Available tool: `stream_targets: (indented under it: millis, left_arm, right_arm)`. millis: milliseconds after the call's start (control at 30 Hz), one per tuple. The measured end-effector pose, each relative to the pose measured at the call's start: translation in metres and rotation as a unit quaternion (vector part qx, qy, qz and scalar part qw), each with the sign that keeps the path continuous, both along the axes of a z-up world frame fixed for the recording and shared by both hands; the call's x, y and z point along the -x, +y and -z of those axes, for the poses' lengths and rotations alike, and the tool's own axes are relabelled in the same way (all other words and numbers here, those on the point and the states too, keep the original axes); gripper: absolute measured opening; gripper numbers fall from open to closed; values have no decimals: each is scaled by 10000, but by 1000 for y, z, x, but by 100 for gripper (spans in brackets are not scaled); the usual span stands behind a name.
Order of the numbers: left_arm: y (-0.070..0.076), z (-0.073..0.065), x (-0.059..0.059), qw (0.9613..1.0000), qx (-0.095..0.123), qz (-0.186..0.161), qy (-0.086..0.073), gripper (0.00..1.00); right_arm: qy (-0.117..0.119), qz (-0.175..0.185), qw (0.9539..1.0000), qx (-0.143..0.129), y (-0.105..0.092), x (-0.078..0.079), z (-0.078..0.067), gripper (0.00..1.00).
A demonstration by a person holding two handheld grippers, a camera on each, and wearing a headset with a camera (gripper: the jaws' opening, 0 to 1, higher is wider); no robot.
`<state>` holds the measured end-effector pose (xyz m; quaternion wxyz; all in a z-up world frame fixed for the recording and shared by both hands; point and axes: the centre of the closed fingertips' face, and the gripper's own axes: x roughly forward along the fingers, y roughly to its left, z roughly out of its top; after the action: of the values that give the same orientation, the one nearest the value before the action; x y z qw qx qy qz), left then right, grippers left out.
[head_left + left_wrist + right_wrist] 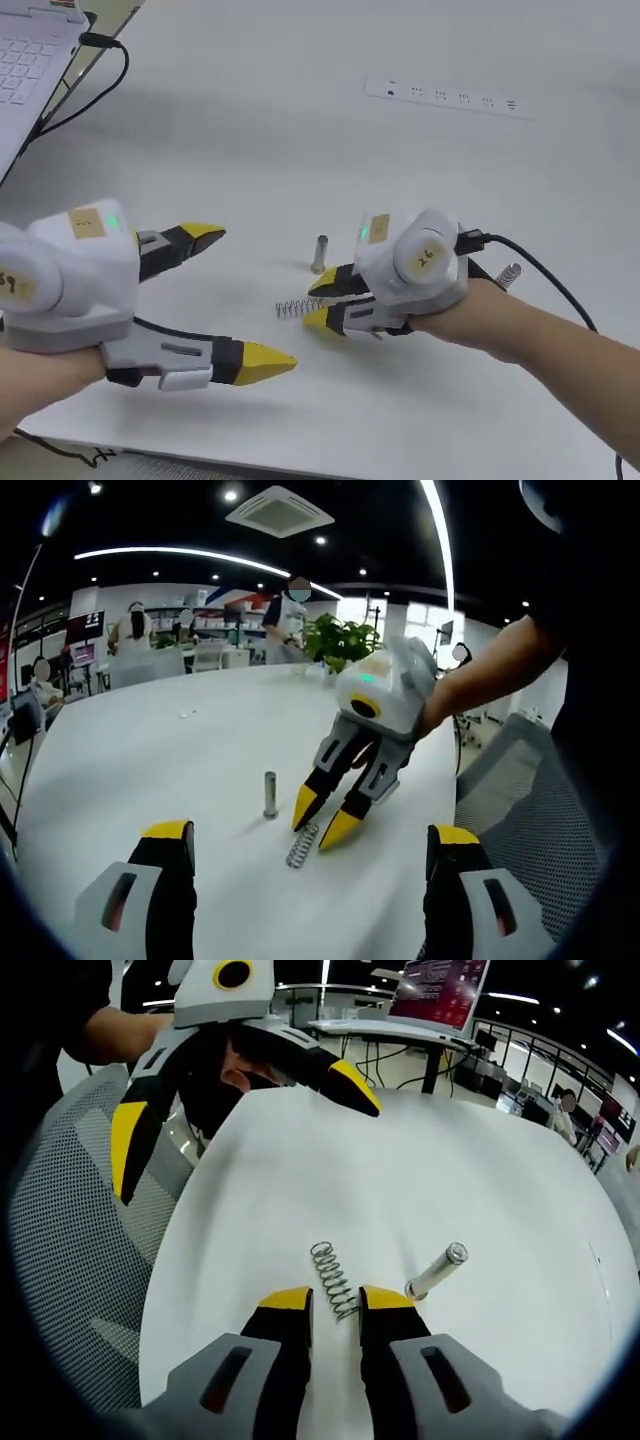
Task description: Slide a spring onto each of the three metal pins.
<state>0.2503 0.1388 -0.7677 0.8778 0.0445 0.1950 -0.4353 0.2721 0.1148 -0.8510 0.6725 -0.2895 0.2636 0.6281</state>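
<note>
A loose spring lies flat on the white table, just left of my right gripper. In the right gripper view the spring has its near end between the two yellow fingertips, which stand a narrow gap apart. A bare metal pin stands upright just behind them, and it also appears as the pin and the pin. My left gripper hovers wide open and empty to the left, facing the right gripper. Another spring stands upright behind my right wrist.
A white power strip lies at the back of the table. A laptop with a black cable sits at the far left corner. A grey mesh chair stands off the table's near edge.
</note>
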Motion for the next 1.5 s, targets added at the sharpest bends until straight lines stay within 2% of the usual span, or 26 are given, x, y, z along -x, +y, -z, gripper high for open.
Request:
stream_targets:
  millis: [67,100,267,367,433,767,1067,1167,1333,1500]
  left_arm:
    - [-1,-1,0,10000,15,10,-4,93]
    - [-2,-1,0,10000,12,14,-3,93]
    - [-4,-1,2,10000,-28,59,12,93]
    - [-5,-1,3,9999,-41,88,36,92]
    - [-6,-2,3,9999,-29,99,25,92]
    - [-20,-5,8,9994,-22,334,58,87]
    - [-39,-10,11,9976,38,692,29,70]
    - [-49,-10,13,9959,95,889,123,66]
    - [-58,-10,5,9944,38,1053,43,55]
    - [-67,-11,-2,9932,70,1163,33,42]
  right_arm:
    - [33,13,10000,59,-2,0,4,11]
    - [48,59,10000,-2,-2,0,2,10]
    - [1,22,10000,24,-4,1,3,9]
    - [-16,30,10000,-5,-7,3,-1,8]
    - [44,53,10000,-57,-10,5,-7,8]
    - [-37,169,9992,-364,-31,8,-40,8]
    - [-187,-41,9987,-465,-45,18,-64,8]
    - [-214,-86,9986,-485,-48,20,-69,8]
    - [-263,-91,9985,-480,-54,20,-70,8]
    - [-232,-51,9982,-558,-55,21,-74,8]
